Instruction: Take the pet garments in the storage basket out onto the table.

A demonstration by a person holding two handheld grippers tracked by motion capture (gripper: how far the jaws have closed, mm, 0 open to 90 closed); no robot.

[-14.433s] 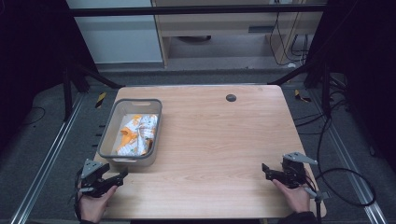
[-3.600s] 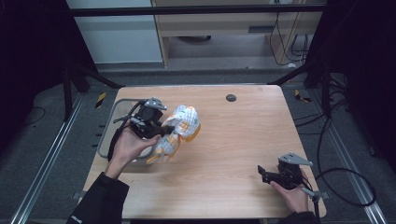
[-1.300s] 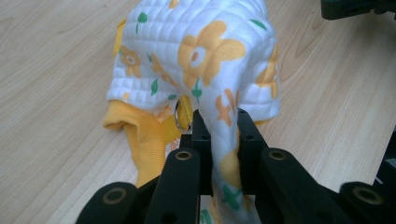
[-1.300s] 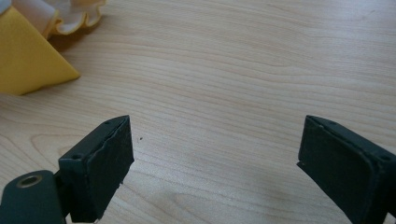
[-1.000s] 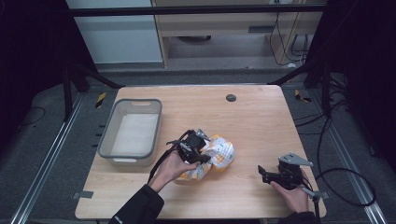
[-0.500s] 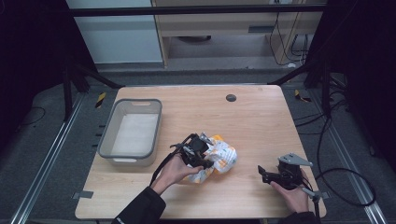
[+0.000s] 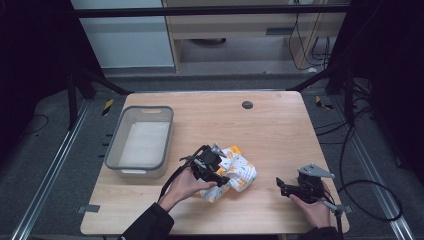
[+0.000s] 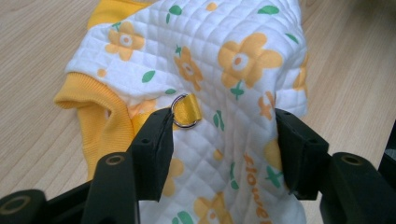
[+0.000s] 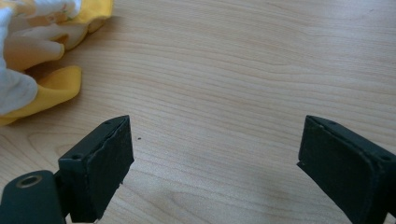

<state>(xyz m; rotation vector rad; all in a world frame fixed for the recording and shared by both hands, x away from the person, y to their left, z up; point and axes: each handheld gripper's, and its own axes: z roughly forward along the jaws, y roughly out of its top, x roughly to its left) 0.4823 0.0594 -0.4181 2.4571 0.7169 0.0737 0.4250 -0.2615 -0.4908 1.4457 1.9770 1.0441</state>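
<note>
A: Wood-grain worktop (image 7: 280, 125) on a dark floor, cabinets behind. Grey bin (image 7: 116, 150) sits at the worktop's left side, white inside. What's the left arm doing?

B: Left forearm comes in from the bottom edge and angles up to the right, hand (image 7: 184, 186) wrapped around the left hand-held gripper (image 7: 218, 167) near the worktop's middle. It's on the quilted garment (image 7: 239, 172), white with yellow flowers and yellow ribbed trim.

A: Clamped or not?

B: Not pinched tight. In the left gripper view the jaws stand fairly wide with the bunched garment (image 8: 224, 84) between them, each jaw's inner face against the fabric. A metal ring on a yellow loop (image 8: 186, 110) lies just beside one jaw's tip. The garment lies on the wood, right of the bin and apart from it.

A: Right side?

B: Right hand (image 7: 315, 210) low at the near right edge, right hand-held gripper (image 7: 280, 184) pointing left toward the garment, near it but not touching. Jaws spread wide, only bare wood between them in the right gripper view (image 9: 212, 154); garment's yellow edge (image 9: 51, 88) shows at that view's upper left. Its cable (image 7: 370, 200) loops off the right edge of the worktop
</note>
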